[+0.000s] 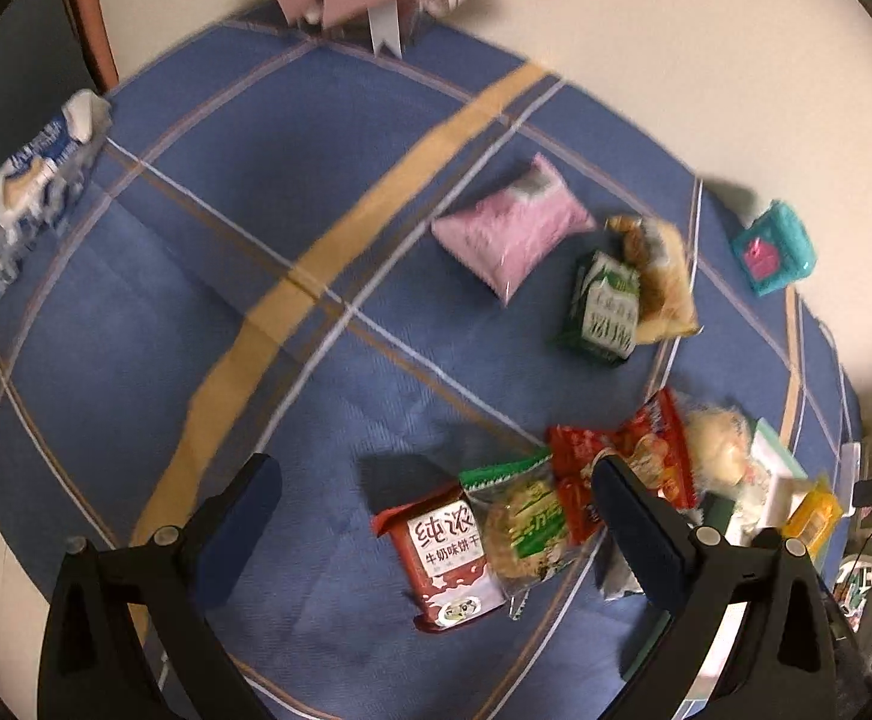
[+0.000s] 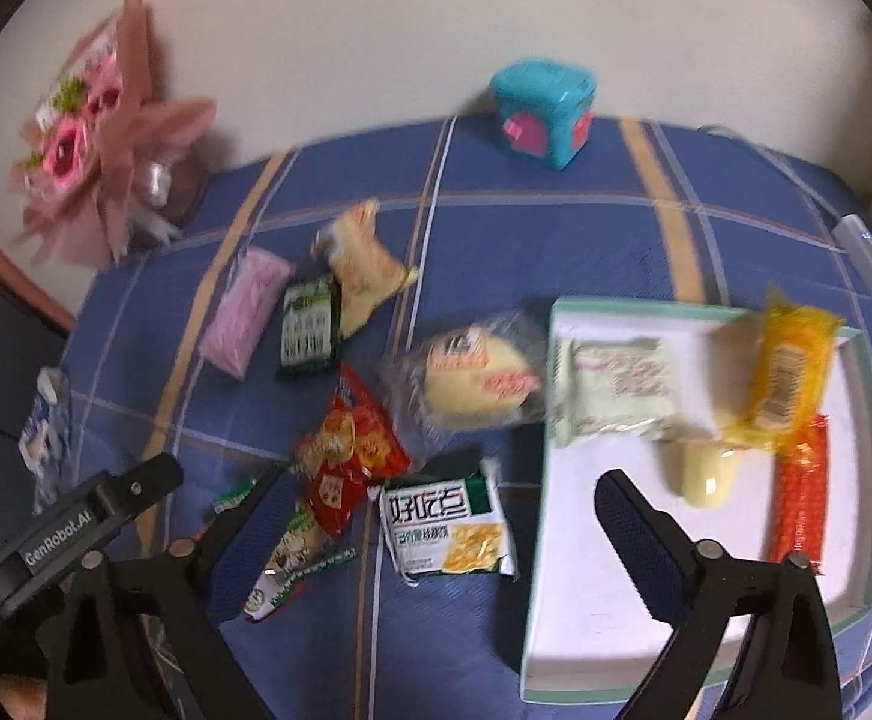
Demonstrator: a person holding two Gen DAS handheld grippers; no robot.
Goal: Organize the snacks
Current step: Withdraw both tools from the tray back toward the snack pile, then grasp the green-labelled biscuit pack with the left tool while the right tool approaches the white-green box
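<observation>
Both grippers are wide open and empty; the right gripper [image 2: 436,510] hangs directly over the biscuit pack [image 2: 448,525], beside the tray [image 2: 541,618].

Left gripper [image 1: 436,501]: two black, wedge-shaped finger arms, each faced with a dark blue textured pad [image 1: 646,531]. A round silver screw [image 1: 165,535] sits on each arm just behind its pad. Right gripper [image 2: 436,516]: same black arms, blue ribbed pads, silver screws. Beside its left arm, a black housing [image 2: 75,531] carries white "GenRobot.AI" lettering.
</observation>
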